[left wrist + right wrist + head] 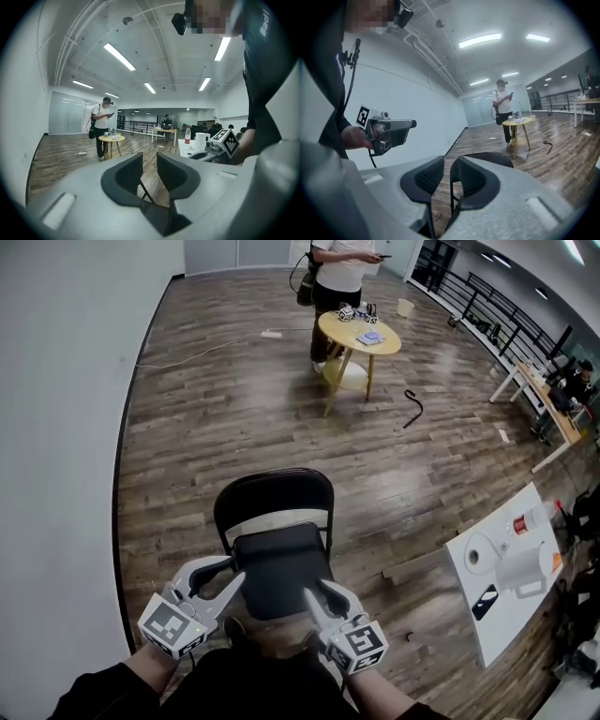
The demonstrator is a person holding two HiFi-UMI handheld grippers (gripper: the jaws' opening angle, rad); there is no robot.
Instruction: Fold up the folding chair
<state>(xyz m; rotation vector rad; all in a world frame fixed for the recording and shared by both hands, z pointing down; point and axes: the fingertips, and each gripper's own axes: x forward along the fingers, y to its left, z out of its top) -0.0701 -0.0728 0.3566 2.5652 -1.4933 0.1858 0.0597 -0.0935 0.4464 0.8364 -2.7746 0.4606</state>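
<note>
Chair first: the black folding chair (274, 507) stands unfolded on the wood-plank floor (187, 427) in the lower middle of the head view. Its curved backrest is toward the top of the frame and its padded seat (279, 563) toward the bottom edge.

The left gripper (234, 571) comes in from the lower left, its tips at the seat's left front corner. The right gripper (317, 593) comes in from the lower right, at the right front corner. Whether either touches the seat cannot be told. In the left gripper view the jaws stand a little apart with nothing between the pads. Only floor and a thin black chair leg show through the gap. In the right gripper view the jaws are likewise slightly parted and pinch nothing, with the chair's frame and backrest seen beyond them.

At the right edge of the head view a white table (469, 606) carries a paper roll (480, 554), a white kettle (525, 568), a red-labelled bottle (532, 519) and a flat black object (485, 601). What the kettle and bottle hold cannot be seen.

Near the top, a pale bucket (405, 307) sits on the floor, its inside not visible. Just left of it a round yellow table (349, 338) bears small marker cubes and a blue item. A person in a white shirt (342, 268) stands behind it.
</note>
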